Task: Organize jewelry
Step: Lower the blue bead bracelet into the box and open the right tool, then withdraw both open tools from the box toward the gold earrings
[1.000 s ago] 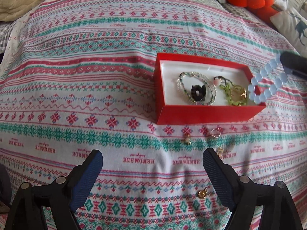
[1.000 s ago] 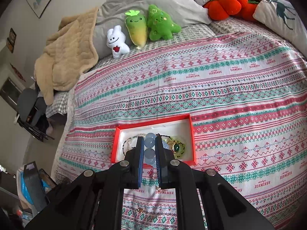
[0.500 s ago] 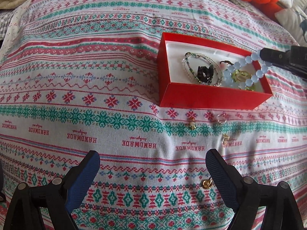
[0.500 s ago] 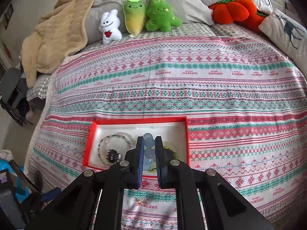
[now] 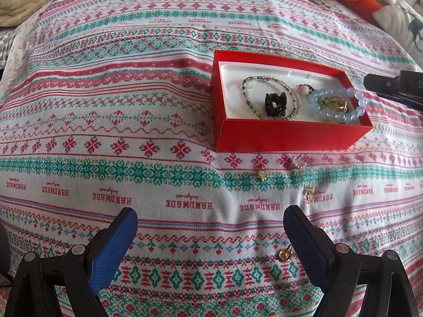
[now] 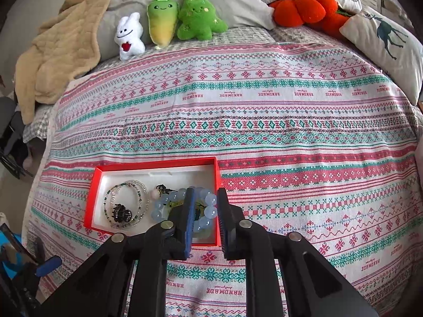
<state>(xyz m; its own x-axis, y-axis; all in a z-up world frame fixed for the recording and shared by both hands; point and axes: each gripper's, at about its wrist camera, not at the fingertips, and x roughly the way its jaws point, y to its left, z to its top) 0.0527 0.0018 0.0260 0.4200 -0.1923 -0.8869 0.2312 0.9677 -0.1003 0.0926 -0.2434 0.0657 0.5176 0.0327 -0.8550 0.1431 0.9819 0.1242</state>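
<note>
Blue bead bracelet (image 6: 208,203) in red box (image 5: 285,136), right tool (image 6: 206,211) above, opening, released.

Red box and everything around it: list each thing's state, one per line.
Red box: lidless, upright on the bedspread.
Blue bead bracelet: lying in the box, released.
Thin beaded bracelet: in the box, ringing the black hair claw.
Gold earring: loose on the bedspread, outside the box.
Right gripper: opening over the bracelet, pads off it.
Left gripper: open, empty.
</note>
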